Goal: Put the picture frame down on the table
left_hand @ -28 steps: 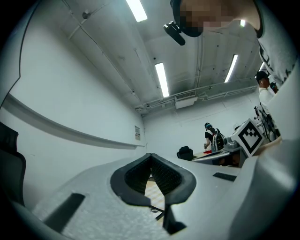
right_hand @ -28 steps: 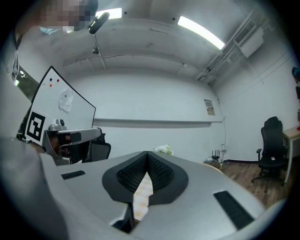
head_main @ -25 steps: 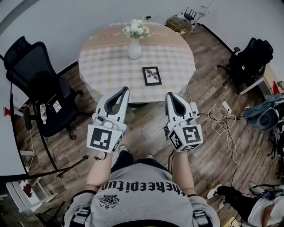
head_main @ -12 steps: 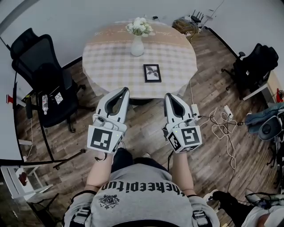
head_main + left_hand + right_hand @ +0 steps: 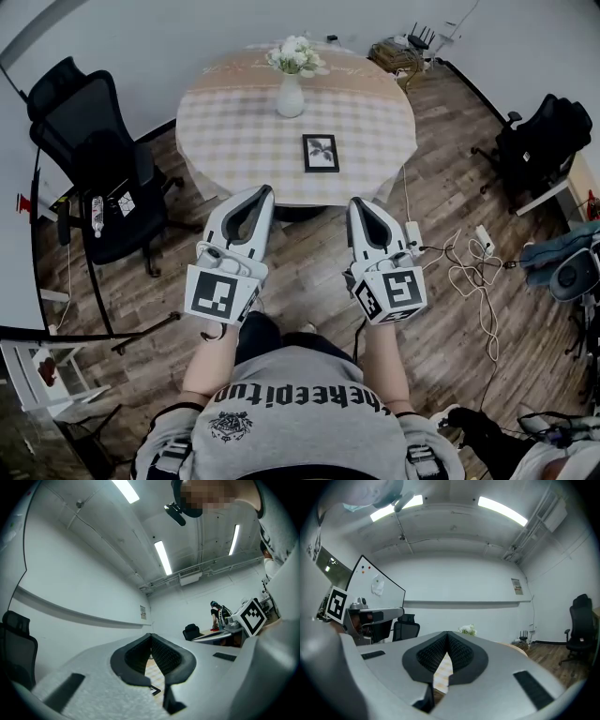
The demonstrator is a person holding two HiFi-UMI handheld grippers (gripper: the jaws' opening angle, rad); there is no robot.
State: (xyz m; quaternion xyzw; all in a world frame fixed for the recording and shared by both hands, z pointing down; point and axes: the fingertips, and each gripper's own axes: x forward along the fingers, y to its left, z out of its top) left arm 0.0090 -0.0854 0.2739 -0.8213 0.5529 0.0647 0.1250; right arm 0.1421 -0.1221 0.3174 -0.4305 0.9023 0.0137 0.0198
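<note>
Two grippers are held out side by side in front of the person's chest, both aimed toward a round table [image 5: 234, 141] with a checked cloth. The left gripper [image 5: 265, 188] has its jaws clenched tip to tip. Its own view [image 5: 151, 634] shows the dark pads meeting at the front with only a hollow behind them and nothing caught inside. The right gripper [image 5: 356, 200] is clenched the same way, with its pads closed at the tip in its own view [image 5: 447, 633] and likewise empty. Each carries its marker cube at the rear, the left one [image 5: 220, 292] and the right one [image 5: 394, 291] both facing up toward the head camera.

The picture frame [image 5: 321, 153] lies flat on the cloth, face up. It sits in the near half of the table, a little right of centre, well apart from both grippers and touched by neither. Farther back stands a white vase [image 5: 291, 97] holding white flowers [image 5: 295, 54], clear of the frame.

A black office chair [image 5: 94, 159] stands left of the table and another [image 5: 548, 141] is off to the right by the wall. White cables [image 5: 469, 272] trail loosely over the wooden floor [image 5: 309, 272] to the right of the right gripper.
</note>
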